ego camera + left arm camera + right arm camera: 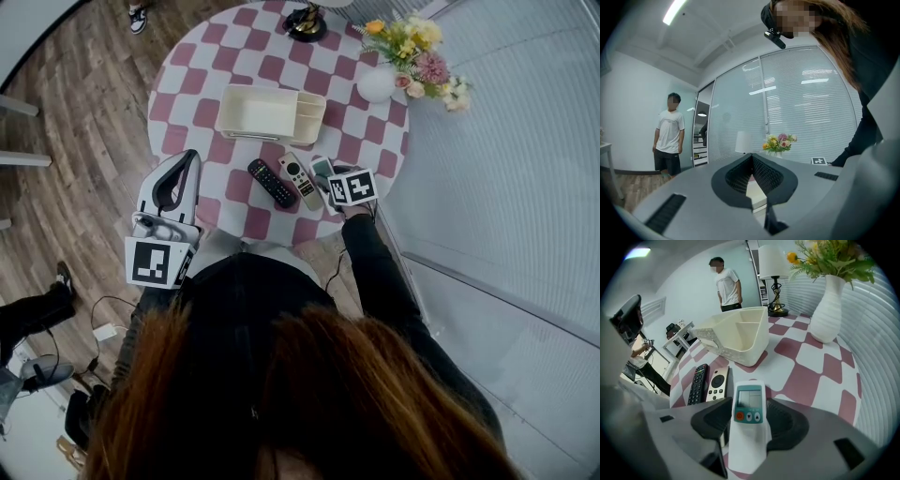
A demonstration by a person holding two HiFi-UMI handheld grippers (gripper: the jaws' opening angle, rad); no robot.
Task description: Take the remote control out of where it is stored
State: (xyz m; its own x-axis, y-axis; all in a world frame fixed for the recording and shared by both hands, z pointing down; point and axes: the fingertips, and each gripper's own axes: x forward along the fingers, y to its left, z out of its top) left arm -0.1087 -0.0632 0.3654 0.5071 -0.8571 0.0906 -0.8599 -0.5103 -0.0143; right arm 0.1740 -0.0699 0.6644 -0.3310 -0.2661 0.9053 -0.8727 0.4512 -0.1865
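Right gripper [749, 422]: jaws were clamped on the white remote control [748, 405], one pad on each long side, screen and buttons facing up.
White remote control: out of the cream storage box [272, 91], at the near edge of the bench [375, 142], just right of the gold remote [301, 180]. Couldn't really tell if its far end was touching the cloth or hanging just above it.
Left gripper [752, 159]: jaws pressed together, nothing between them. It was held off the bench's left side, over the wood floor.
Other remotes: the gold remote and a black remote [272, 183] lay flat side by side on the checkered cloth, just in front of the box, black one on the left.
Storage box: sat mid-bench, open top, with dividers inside.
Back of bench: white vase [377, 84] with flowers [417, 49] off to the right, and a lamp [307, 21] at the far edge.
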